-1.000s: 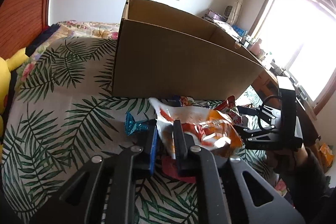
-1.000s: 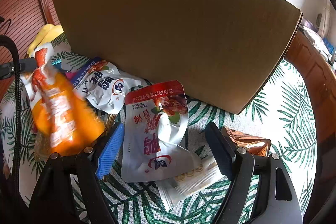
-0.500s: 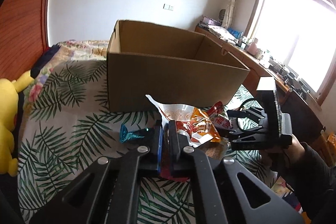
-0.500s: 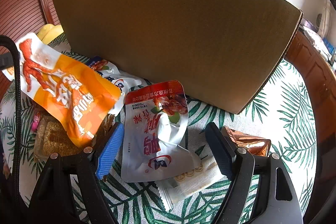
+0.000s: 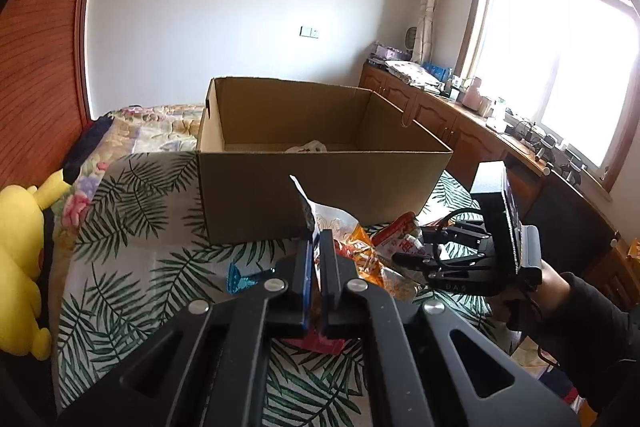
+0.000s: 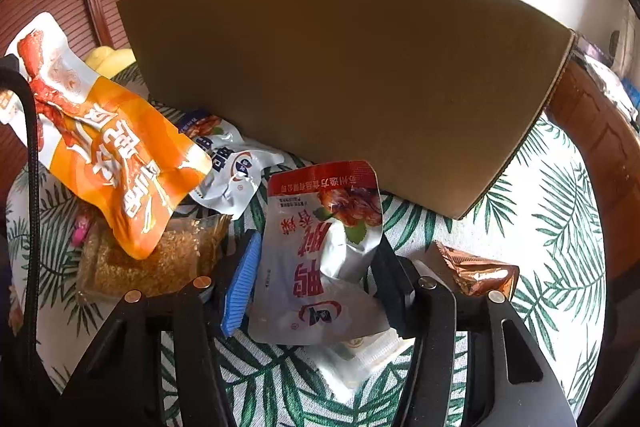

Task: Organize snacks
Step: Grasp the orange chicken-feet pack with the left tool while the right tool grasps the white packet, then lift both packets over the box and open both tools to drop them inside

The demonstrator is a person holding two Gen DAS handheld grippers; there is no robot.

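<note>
My left gripper (image 5: 316,255) is shut on an orange and white snack packet (image 5: 360,251), lifted off the leaf-print cloth. In the right wrist view the same packet (image 6: 112,155) hangs at the left. An open cardboard box (image 5: 320,195) stands just behind the snacks, with a pale wrapper on its floor. My right gripper (image 6: 316,267) is closing its jaws on a silver packet with a red top (image 6: 320,255), which buckles between the blue pad (image 6: 244,279) and the black finger. The left wrist view shows that gripper (image 5: 408,247) low on the right, held by a hand.
On the cloth lie a white and blue packet (image 6: 228,163), a clear bag of golden crumbs (image 6: 152,263), a copper wrapper (image 6: 484,273), a pale sachet (image 6: 360,355) and a blue candy (image 5: 240,277). A yellow plush toy (image 5: 20,267) sits left. Wooden cabinets (image 5: 440,119) line the right.
My left gripper has risen with the orange packet, so the box's inside now shows. The right jaws have narrowed onto the silver packet, which has crumpled.
</note>
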